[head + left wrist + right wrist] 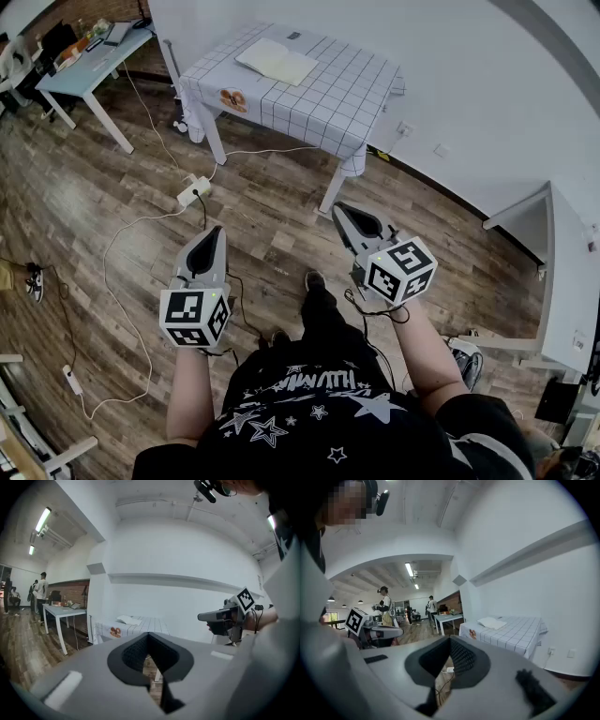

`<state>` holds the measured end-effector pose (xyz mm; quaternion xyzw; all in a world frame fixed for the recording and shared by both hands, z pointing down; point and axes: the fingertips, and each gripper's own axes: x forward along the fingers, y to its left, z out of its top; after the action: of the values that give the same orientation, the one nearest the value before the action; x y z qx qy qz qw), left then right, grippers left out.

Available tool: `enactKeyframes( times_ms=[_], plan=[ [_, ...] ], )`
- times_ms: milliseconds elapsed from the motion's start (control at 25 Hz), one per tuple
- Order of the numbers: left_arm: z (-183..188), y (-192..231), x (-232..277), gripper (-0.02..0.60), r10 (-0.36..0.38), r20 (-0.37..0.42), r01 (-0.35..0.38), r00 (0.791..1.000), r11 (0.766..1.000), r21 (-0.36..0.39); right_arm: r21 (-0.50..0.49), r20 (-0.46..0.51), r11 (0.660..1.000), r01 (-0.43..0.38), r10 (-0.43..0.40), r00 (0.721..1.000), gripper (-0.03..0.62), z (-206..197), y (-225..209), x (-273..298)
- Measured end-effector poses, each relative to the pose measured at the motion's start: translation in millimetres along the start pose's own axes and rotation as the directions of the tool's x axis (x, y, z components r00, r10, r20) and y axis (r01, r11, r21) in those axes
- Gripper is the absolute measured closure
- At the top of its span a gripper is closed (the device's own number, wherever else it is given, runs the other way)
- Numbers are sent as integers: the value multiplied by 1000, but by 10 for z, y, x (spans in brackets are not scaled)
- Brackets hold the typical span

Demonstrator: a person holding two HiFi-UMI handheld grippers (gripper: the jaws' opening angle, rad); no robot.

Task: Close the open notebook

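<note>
The open notebook (277,61) lies flat with pale pages up on a table with a checked cloth (347,89), far ahead of me across the wooden floor. It also shows in the left gripper view as the notebook (129,619) and in the right gripper view as the notebook (494,623). My left gripper (216,232) and right gripper (344,211) are held side by side in front of my body, both pointing towards the table and well short of it. Each has its jaws together with nothing between them.
A power strip (194,191) and cables lie on the floor between me and the table. A light desk (89,66) stands at the far left and white furniture (567,281) at the right. People (384,604) stand in the background.
</note>
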<state>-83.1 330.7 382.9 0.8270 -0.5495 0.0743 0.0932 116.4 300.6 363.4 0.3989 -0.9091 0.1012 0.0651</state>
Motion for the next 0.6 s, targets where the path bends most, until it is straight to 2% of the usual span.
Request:
enactKeyframes(
  times_ms=[200,400,600],
  plan=[
    [-46,45,-135,572,27,-9,-27,1000,1000,-10,1,3,1000,-6,6,1000,580,-12,167,-22],
    [-80,-25,-222,572,2,3,-2,1000,1000,-6,12,-14,1000,-10,10,1000,580,-141,267,-94],
    [-132,-39,-253,572,7,-10,-7,1000,1000,-18,24,-10,1000,-2,3,1000,580,-166,285,-153]
  ],
)
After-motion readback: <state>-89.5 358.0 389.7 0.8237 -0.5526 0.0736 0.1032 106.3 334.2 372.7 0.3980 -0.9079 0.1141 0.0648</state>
